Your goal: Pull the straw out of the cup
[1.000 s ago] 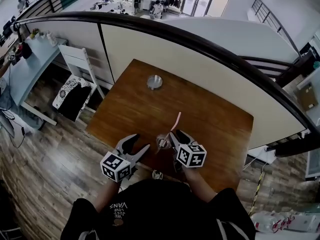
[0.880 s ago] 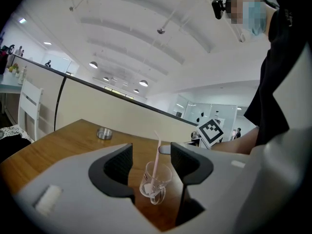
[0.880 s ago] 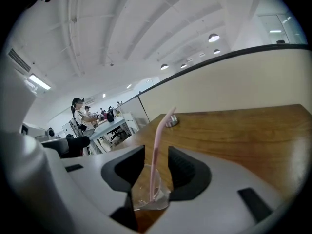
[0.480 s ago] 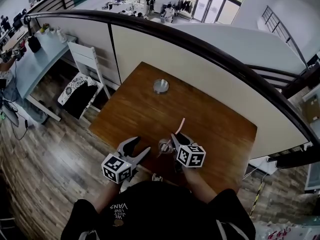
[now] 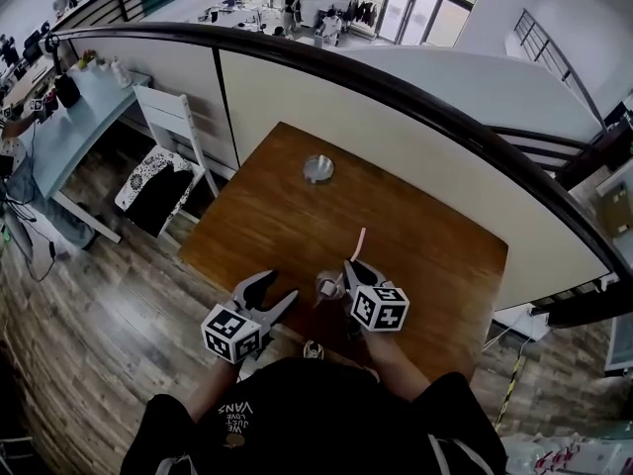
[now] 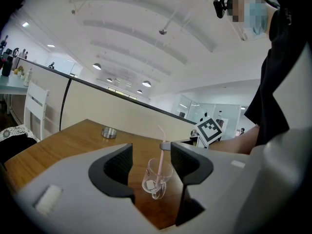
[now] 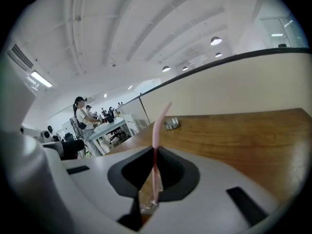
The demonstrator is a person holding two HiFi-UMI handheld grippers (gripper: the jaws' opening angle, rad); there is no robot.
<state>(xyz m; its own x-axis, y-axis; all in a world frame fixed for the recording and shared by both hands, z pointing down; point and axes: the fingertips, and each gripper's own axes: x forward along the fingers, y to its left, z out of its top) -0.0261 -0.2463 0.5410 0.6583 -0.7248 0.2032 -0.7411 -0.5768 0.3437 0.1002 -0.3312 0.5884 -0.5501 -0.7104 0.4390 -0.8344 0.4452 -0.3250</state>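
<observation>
A clear glass cup [image 5: 327, 286] stands near the front edge of the brown wooden table [image 5: 415, 245], with a pink straw [image 5: 357, 240] leaning out of it to the far right. My right gripper [image 5: 348, 267] has just been closing, and its pads now pinch the straw [image 7: 157, 130] above the cup's rim [image 7: 146, 207]. My left gripper [image 5: 272, 287] is open just left of the cup. In the left gripper view the cup [image 6: 157, 177] and straw [image 6: 161, 152] show between the apart jaws, untouched by them.
A small round metal dish [image 5: 317, 169] sits at the table's far side, also seen as the dish [image 6: 108, 132] and dish [image 7: 171, 124]. A curved partition wall [image 5: 396, 97] runs behind the table. A white chair [image 5: 168, 127] stands to the left, and people work at desks beyond.
The right gripper's jaws have closed in on the straw. Both hands have stayed where they were, and the cup has not moved.
</observation>
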